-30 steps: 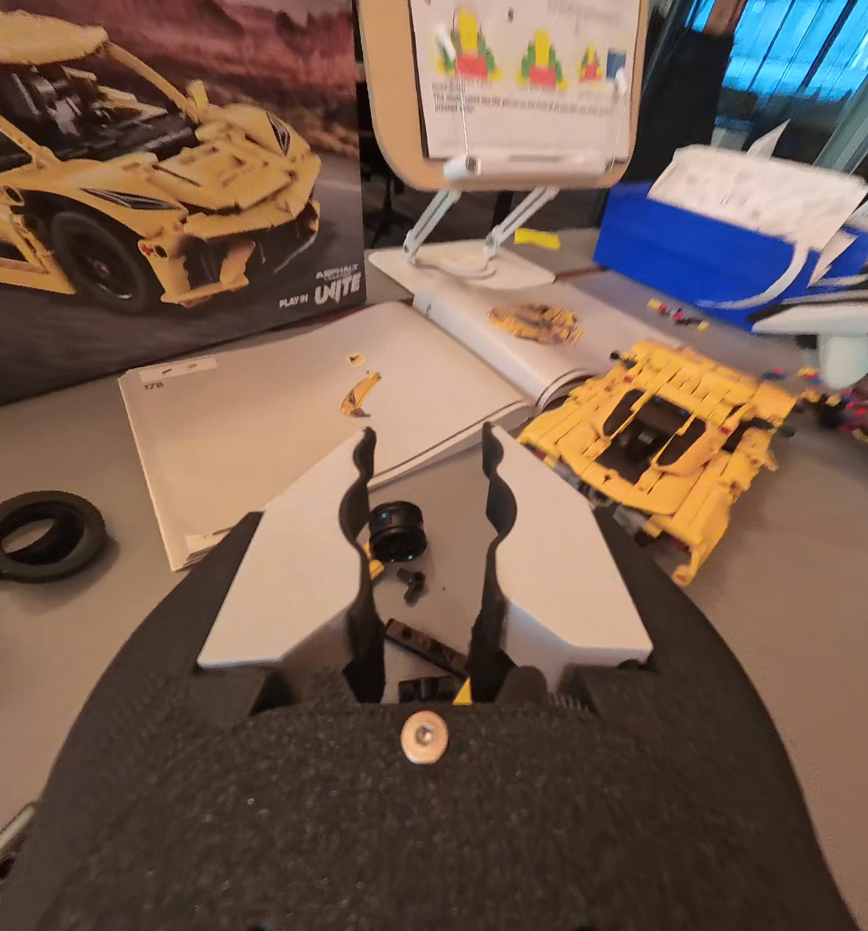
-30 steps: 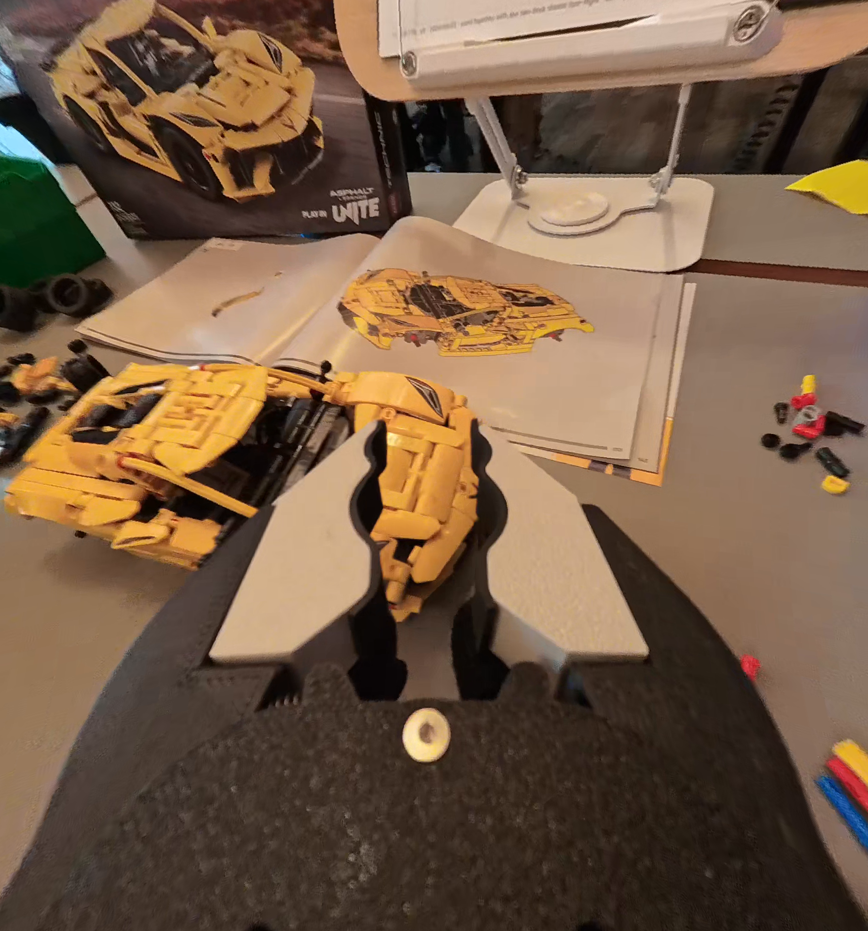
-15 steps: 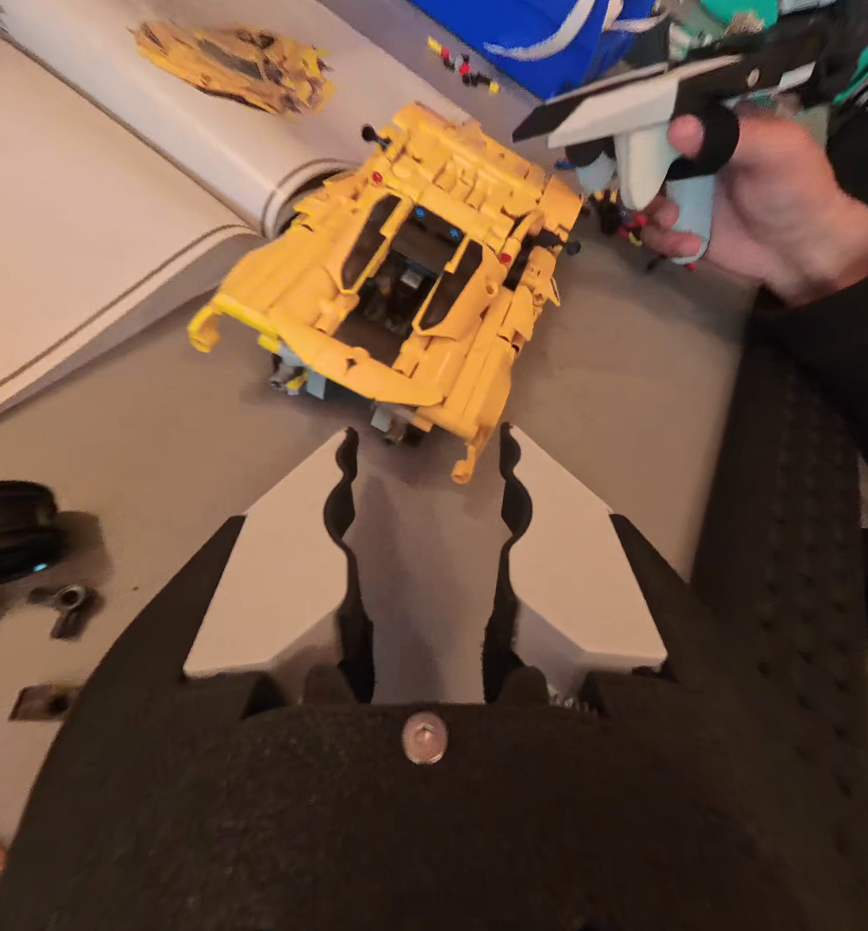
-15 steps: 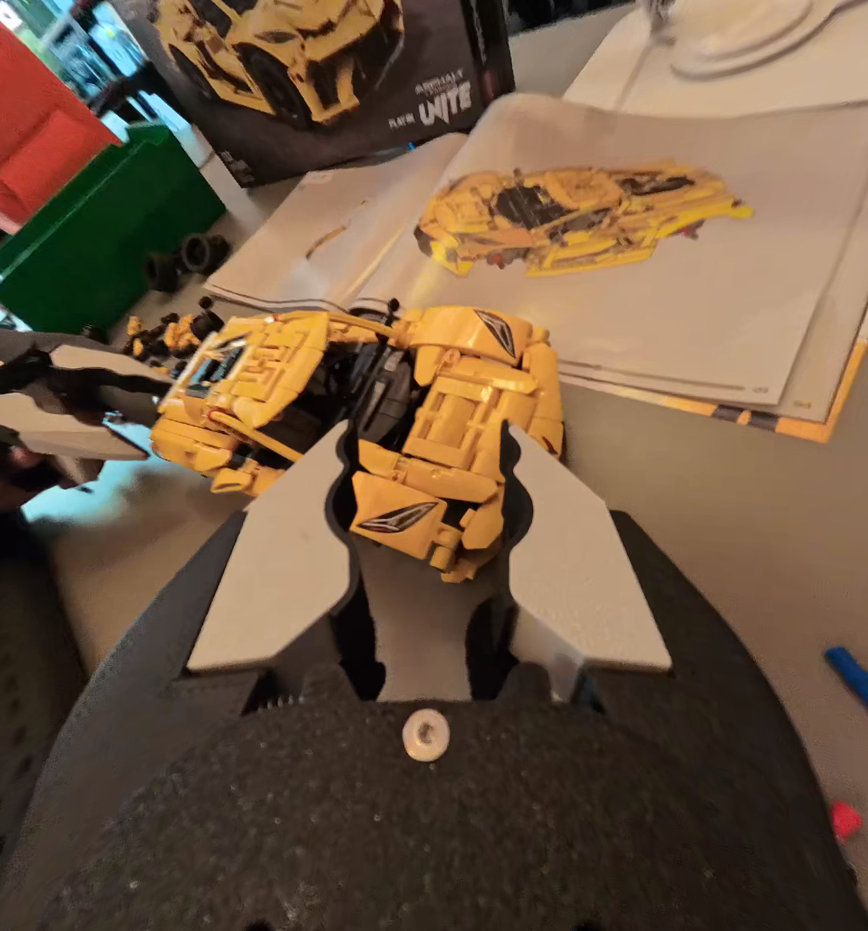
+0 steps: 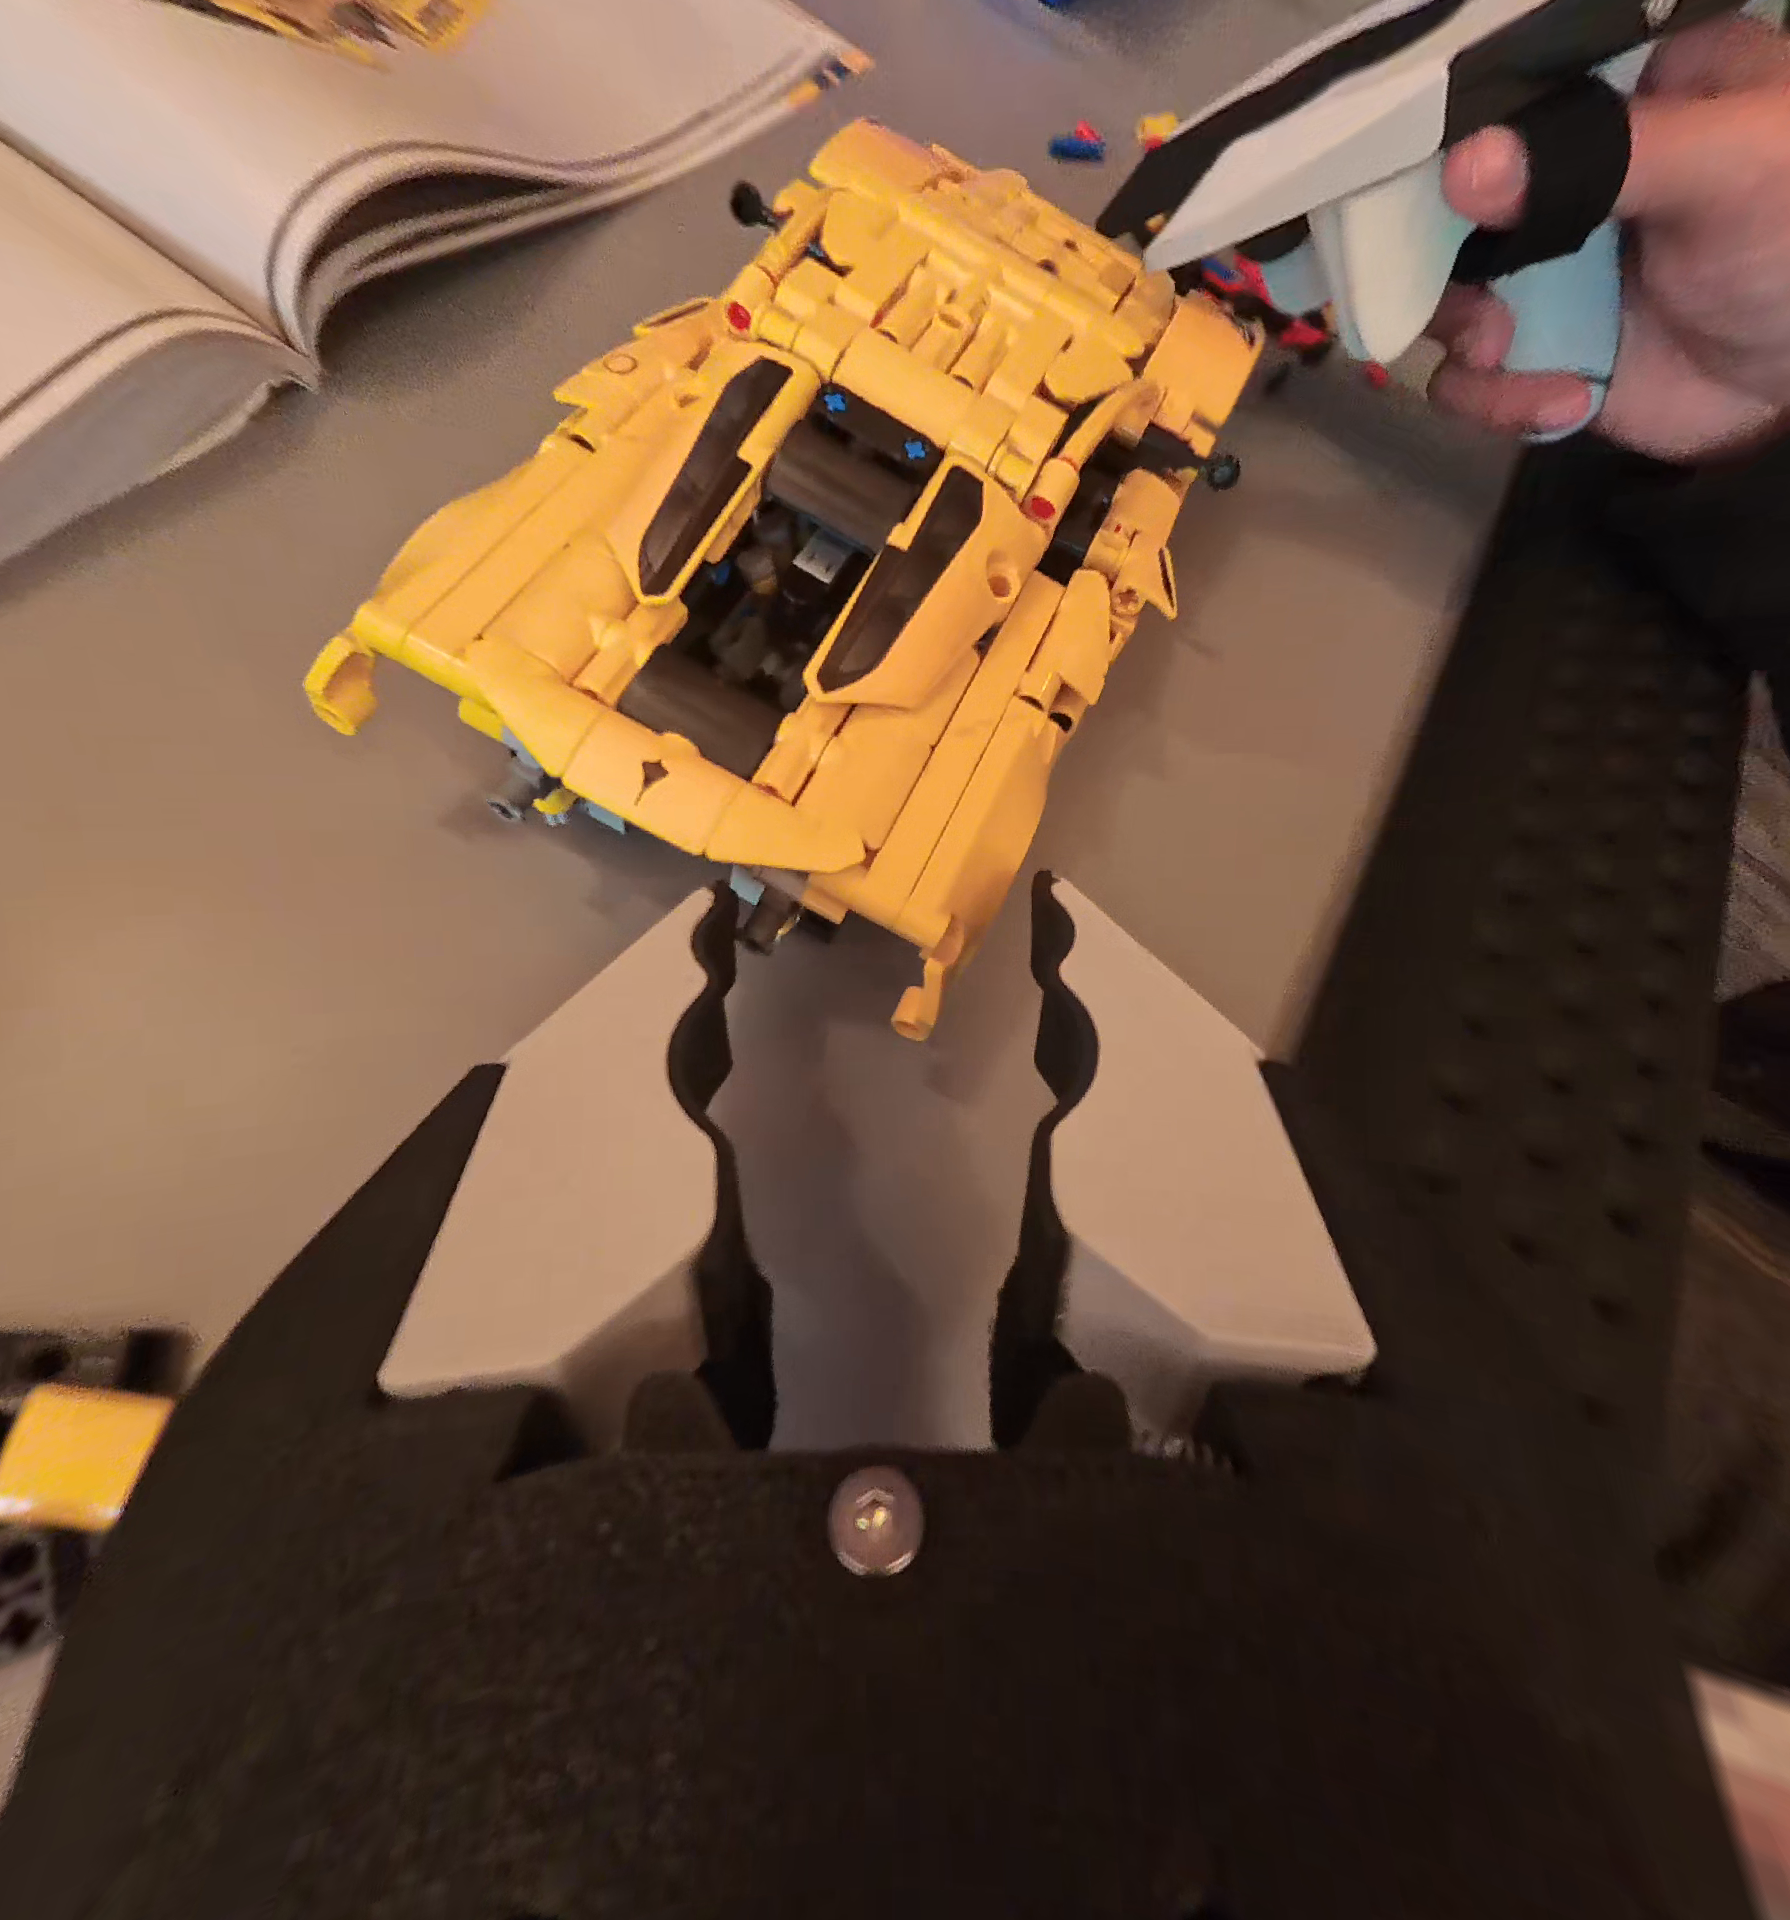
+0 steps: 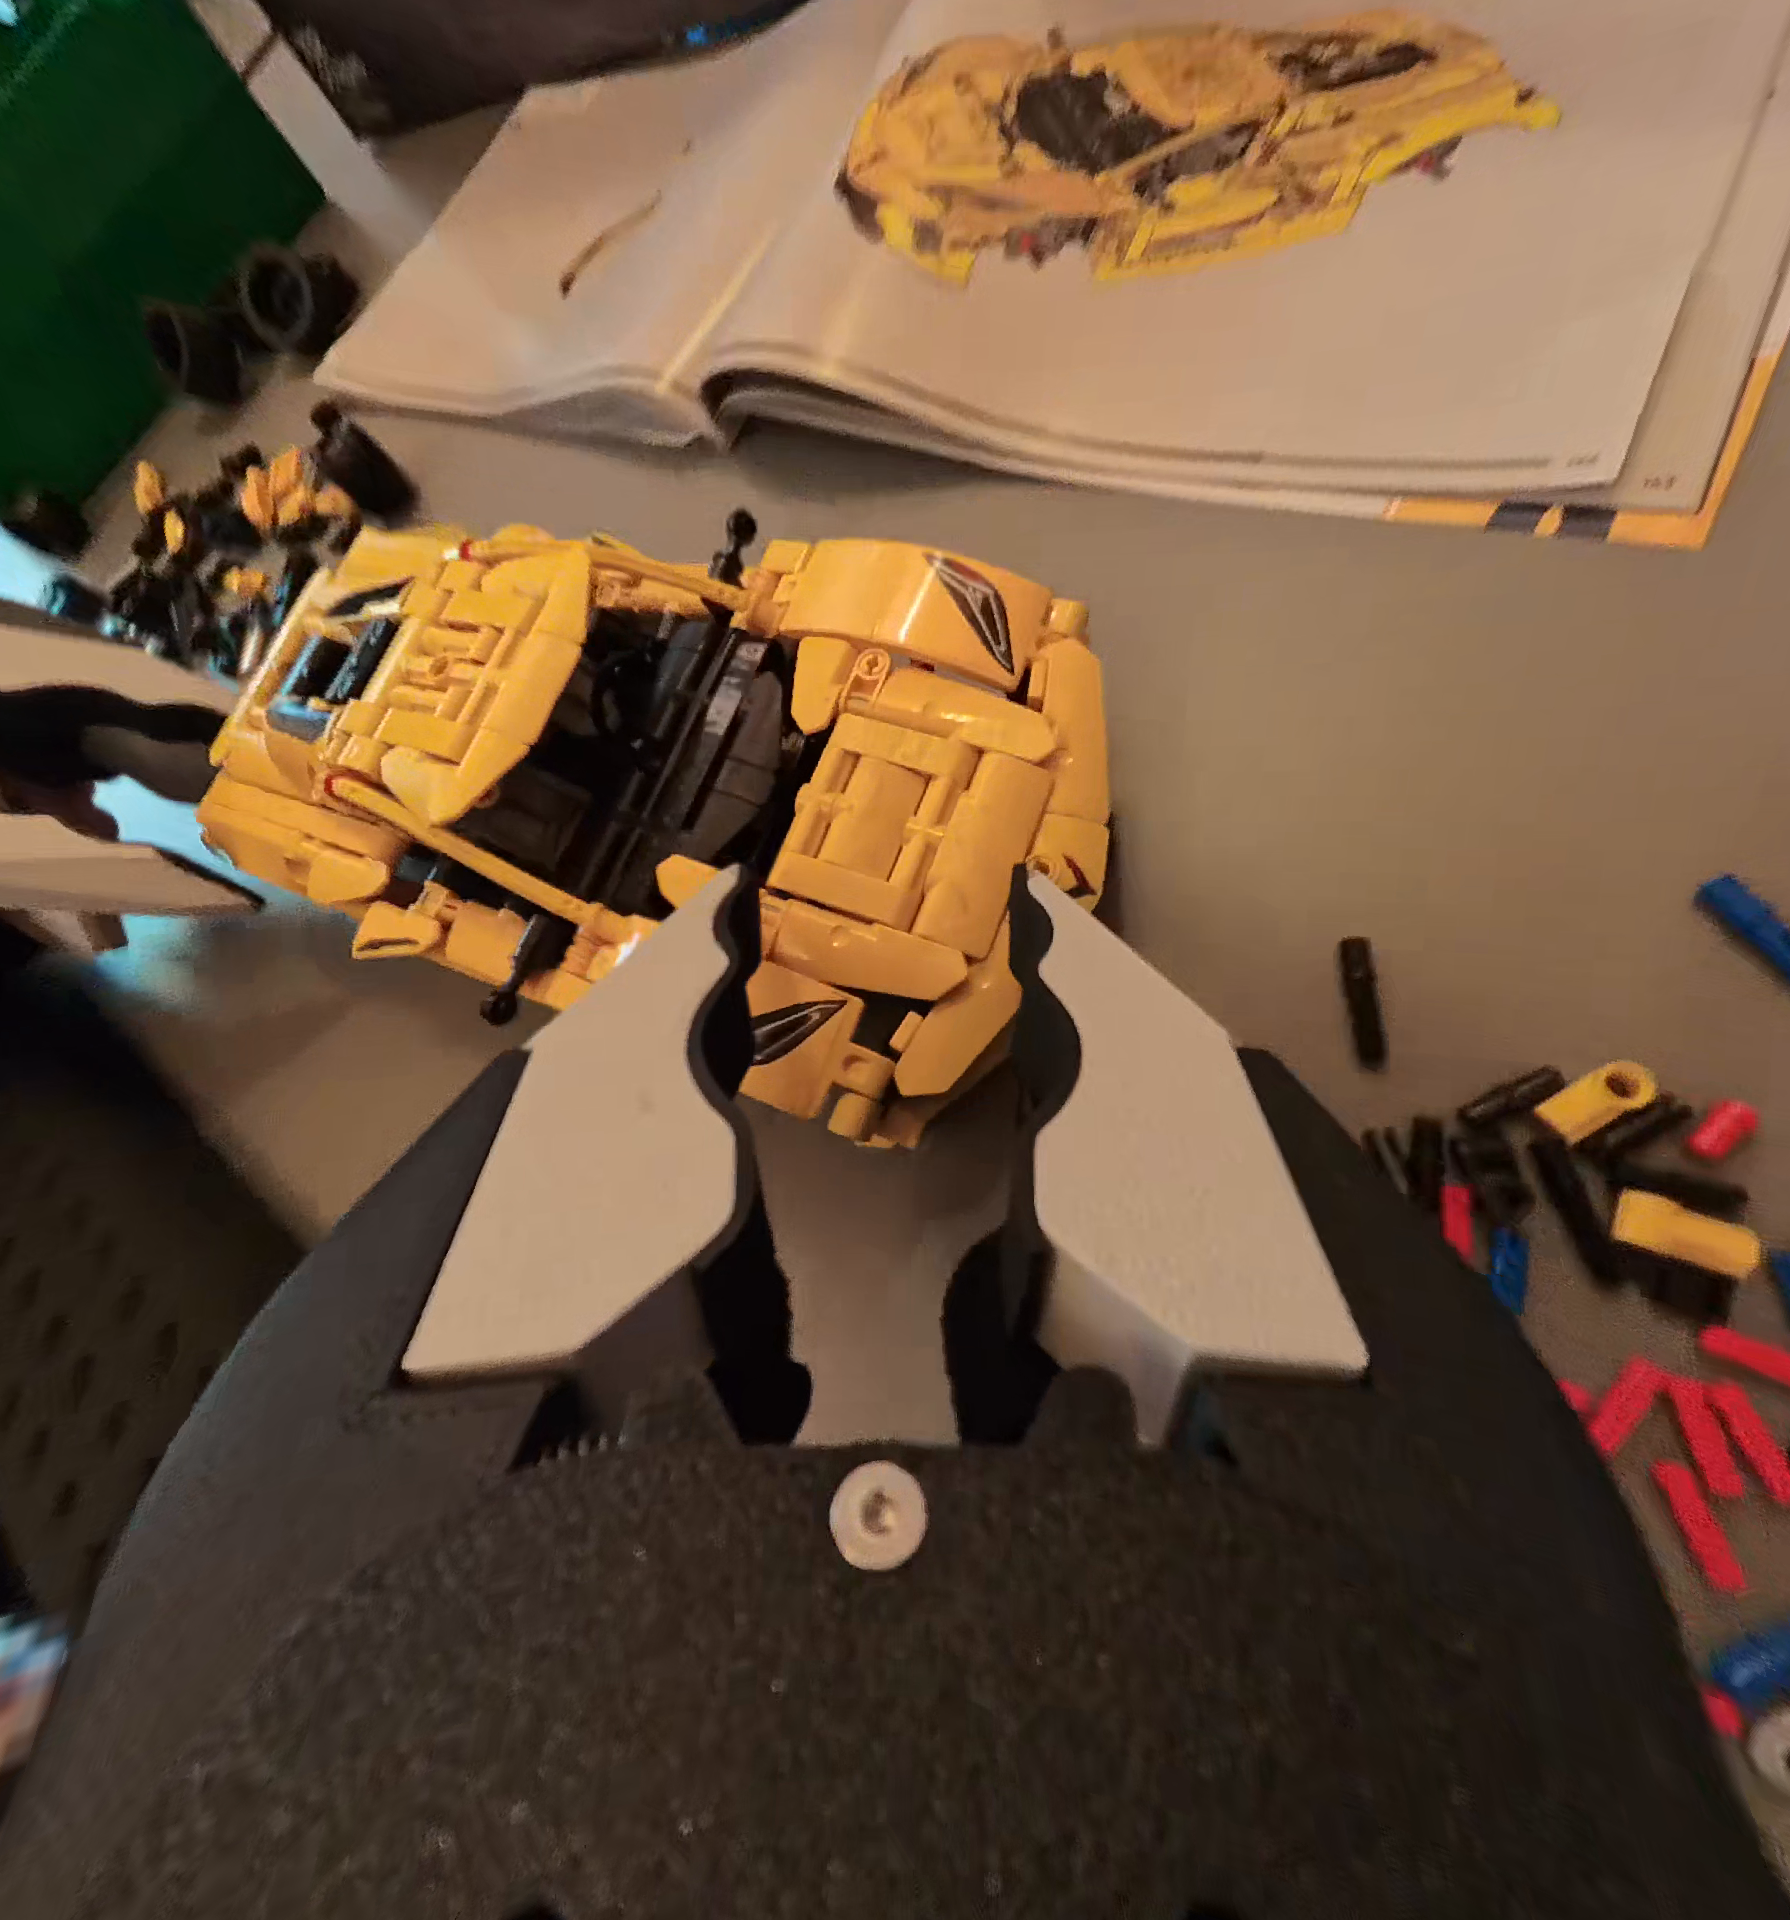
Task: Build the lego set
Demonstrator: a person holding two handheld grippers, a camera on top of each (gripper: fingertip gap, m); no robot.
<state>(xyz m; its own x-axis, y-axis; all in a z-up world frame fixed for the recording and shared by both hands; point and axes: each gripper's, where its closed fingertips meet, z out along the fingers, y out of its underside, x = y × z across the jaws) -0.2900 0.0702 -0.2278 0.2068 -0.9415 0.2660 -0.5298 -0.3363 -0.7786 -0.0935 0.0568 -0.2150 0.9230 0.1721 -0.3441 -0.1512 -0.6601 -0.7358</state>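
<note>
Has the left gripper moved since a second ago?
Yes. The left gripper swung off the loose black parts near the open manual toward the yellow car, now open at the car's near end.

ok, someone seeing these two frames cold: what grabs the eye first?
The yellow lego car in the middle of the grey table, with the open left gripper at one end and the open right gripper at the other. Behind it lies the open instruction book; loose red, blue and black pins lie scattered to the right gripper's right.
</note>
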